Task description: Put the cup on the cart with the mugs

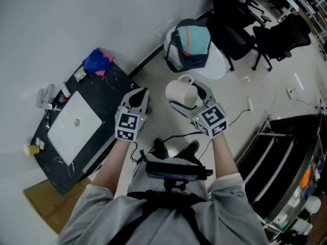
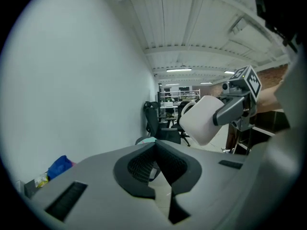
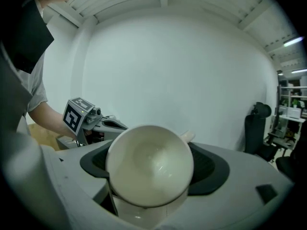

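The step in hand looks like the carry. The right gripper [image 1: 190, 101] has its fingers [image 3: 211, 169] closed on the white ceramic cup with a loop handle [image 1: 181, 92]. The cup is clamped between them and raised in the air, tipped so that its empty mouth faces back along the fingers. The left gripper [image 1: 138, 97] is just to the left of the cup. Its dark ribbed fingers [image 2: 139, 169] are drawn together at the tips with nothing between them.

The black metal-framed cart [image 1: 286, 154] stands well to the right of the right fingers, down by the person's side. Its shelves are mostly out of frame, and I cannot pick out the mugs on it for certain. The next move probably calls for a turn to the right, bringing the cup upright and finding a free spot among the mugs before letting go.

To the left of the left fingers stands a black marbled surface [image 1: 116, 81] carrying a closed white laptop [image 1: 75, 122] and a crumpled blue cloth [image 1: 98, 61]. Beyond both sets of fingers a dark backpack with a teal and orange top [image 1: 191, 44] sits on the pale floor, with black office chairs [image 1: 278, 34] farther off.
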